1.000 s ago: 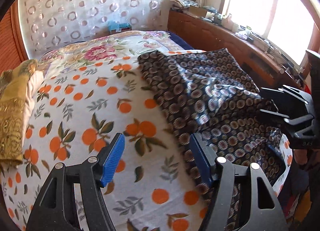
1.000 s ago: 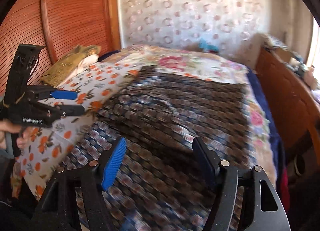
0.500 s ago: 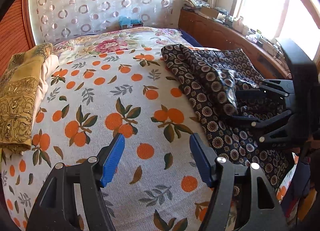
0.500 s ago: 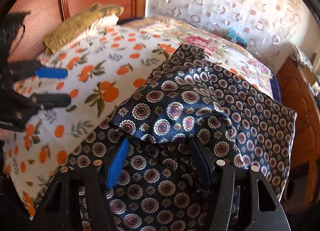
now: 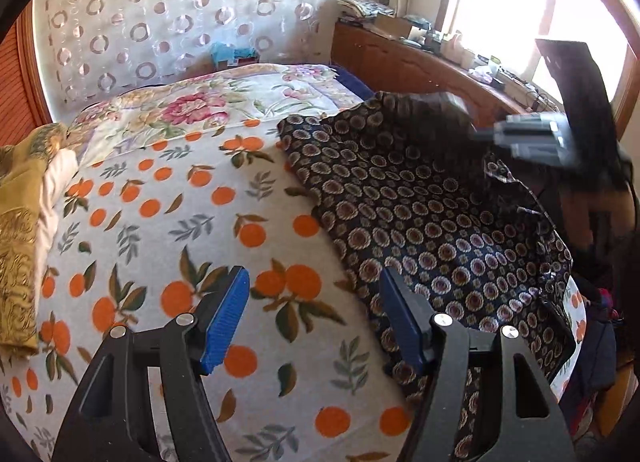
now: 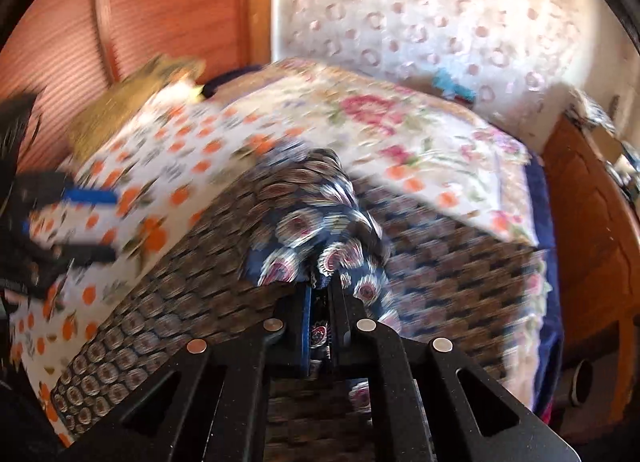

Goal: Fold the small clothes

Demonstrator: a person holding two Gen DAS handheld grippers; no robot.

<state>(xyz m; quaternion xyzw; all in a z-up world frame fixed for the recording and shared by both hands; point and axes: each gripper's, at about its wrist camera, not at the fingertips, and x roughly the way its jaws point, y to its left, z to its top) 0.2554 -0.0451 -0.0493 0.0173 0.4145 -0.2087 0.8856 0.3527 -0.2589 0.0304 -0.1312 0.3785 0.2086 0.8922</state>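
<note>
Only our right wrist view shows the grip up close: our right gripper (image 6: 319, 298) has its fingers pinched tight on a bunched fold of the dark blue cloth with round flower rings (image 6: 312, 221). Our left wrist view shows the cloth (image 5: 432, 221) lying soft and wrinkly on the right side of the orange-print bed sheet (image 5: 168, 229). Our left gripper (image 5: 314, 314) hangs wide apart above the sheet, holding nothing
</note>
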